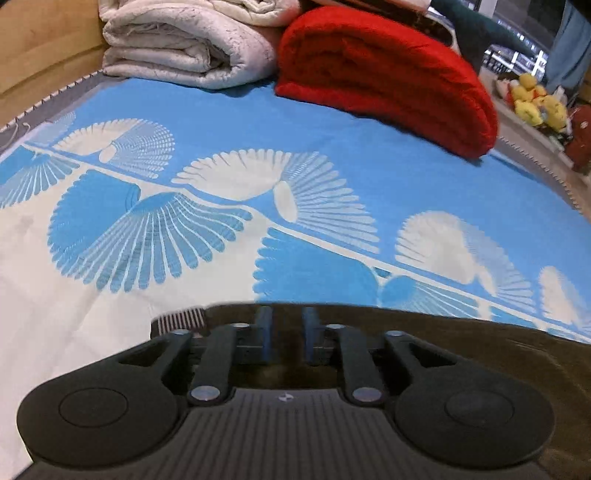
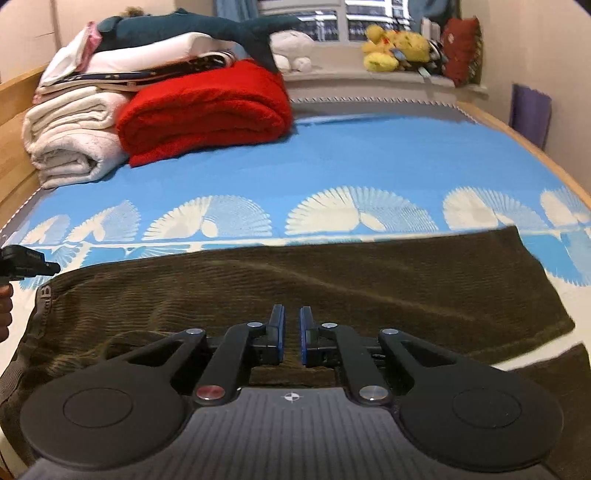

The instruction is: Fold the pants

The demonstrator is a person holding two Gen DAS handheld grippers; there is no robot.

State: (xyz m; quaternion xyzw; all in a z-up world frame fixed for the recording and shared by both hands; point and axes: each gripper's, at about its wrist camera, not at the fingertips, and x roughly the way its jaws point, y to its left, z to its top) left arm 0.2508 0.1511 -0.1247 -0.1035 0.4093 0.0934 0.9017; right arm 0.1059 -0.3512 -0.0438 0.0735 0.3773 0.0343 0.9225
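Dark olive-brown corduroy pants [image 2: 332, 288] lie flat across the blue and white bedspread [image 2: 369, 158], waistband at the left, legs running right. My right gripper [image 2: 291, 325] hovers over the middle of the pants, its blue-padded jaws a small gap apart with nothing between them. My left gripper [image 1: 287, 321] is over the top edge of the pants [image 1: 461, 339] near the waistband, jaws a little apart and empty. The left gripper also shows at the far left of the right wrist view [image 2: 26, 264].
A folded red blanket [image 2: 207, 110] and folded white blankets [image 2: 70, 140] are stacked at the back left of the bed, with a plush shark [image 2: 207, 29] on top. Yellow plush toys [image 2: 395, 48] sit on the windowsill. A wooden bed frame [image 2: 14, 147] runs along the left.
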